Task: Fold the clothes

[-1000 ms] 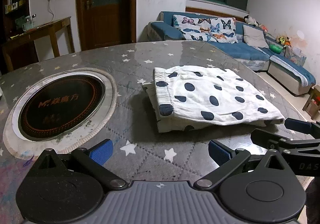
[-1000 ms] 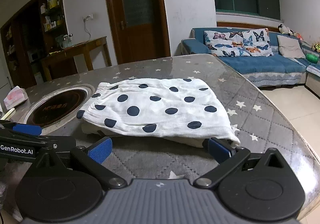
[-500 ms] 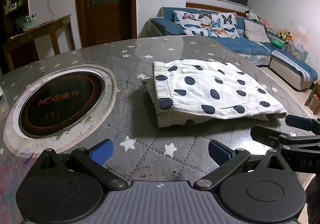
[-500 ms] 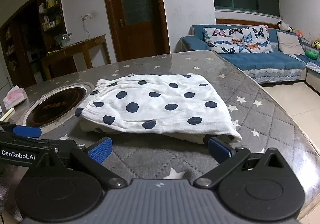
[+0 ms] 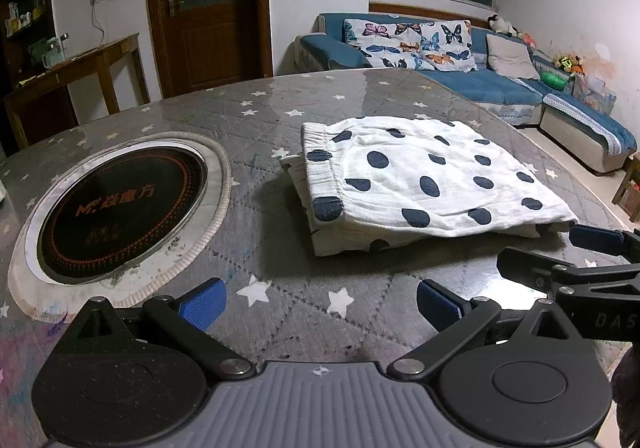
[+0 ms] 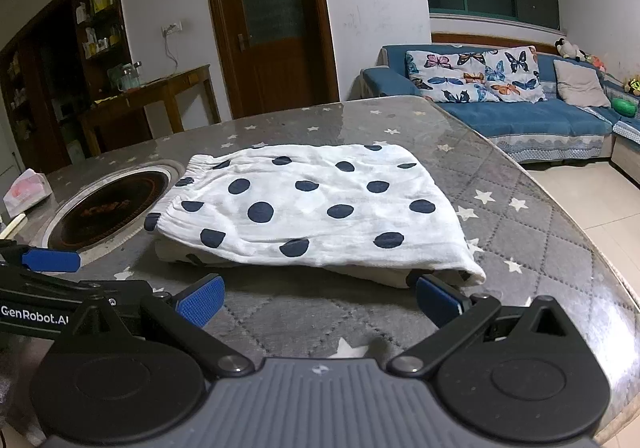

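Note:
A white garment with dark blue polka dots (image 5: pixel 416 183) lies folded in a flat stack on the grey star-patterned table (image 5: pixel 288 127); it also shows in the right wrist view (image 6: pixel 312 207). My left gripper (image 5: pixel 320 302) is open and empty, above the table in front of the garment's left side. My right gripper (image 6: pixel 318 298) is open and empty, just in front of the garment's near edge; its right finger (image 6: pixel 438 300) sits close to the garment's near right corner. The right gripper also shows in the left wrist view (image 5: pixel 568 260).
A round black cooktop (image 5: pixel 120 207) is set in the table left of the garment. A tissue pack (image 6: pixel 28 187) lies at the far left. The table's curved edge (image 6: pixel 600 248) runs on the right. A blue sofa (image 5: pixel 460 67) and a wooden side table (image 6: pixel 152 103) stand beyond.
Both grippers have pulled back a little and risen slightly from the garment. The folded garment has stayed in place. Both stay open.

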### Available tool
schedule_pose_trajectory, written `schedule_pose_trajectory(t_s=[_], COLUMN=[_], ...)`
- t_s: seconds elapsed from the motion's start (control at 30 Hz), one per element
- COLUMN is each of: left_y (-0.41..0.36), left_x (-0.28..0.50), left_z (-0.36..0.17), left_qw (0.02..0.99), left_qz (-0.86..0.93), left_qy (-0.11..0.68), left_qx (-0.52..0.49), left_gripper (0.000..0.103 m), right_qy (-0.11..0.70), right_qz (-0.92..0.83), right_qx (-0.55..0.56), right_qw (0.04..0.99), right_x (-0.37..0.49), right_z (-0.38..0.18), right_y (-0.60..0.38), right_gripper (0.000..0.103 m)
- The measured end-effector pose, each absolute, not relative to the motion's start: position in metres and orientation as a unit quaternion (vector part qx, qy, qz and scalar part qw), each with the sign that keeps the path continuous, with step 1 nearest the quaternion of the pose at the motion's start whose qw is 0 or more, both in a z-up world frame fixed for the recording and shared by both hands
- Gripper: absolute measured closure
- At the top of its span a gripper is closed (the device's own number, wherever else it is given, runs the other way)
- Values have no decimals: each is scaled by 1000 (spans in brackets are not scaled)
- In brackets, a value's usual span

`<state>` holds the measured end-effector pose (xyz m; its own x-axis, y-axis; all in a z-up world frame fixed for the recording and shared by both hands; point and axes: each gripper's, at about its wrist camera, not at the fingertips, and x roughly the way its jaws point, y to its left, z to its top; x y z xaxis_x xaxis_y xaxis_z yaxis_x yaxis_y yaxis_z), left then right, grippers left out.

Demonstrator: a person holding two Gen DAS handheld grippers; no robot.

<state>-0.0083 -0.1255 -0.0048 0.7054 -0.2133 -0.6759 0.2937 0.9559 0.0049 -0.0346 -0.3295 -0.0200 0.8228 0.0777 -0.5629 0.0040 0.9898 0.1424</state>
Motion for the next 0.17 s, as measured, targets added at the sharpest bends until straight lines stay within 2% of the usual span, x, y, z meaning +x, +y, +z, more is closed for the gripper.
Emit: schedule_pose_trajectory(t_s=[0.17], left_y=[-127], left_x=[-5], left_z=[-7], left_qw=[921], left_qz=[-137], left_qy=[360], left_qx=[59], left_gripper=[0], right_qy=[301], right_qz=[17], right_qx=[70], right_qw=[951], right_x=[-32], right_z=[-23], right_y=[-331], right_gripper=[0])
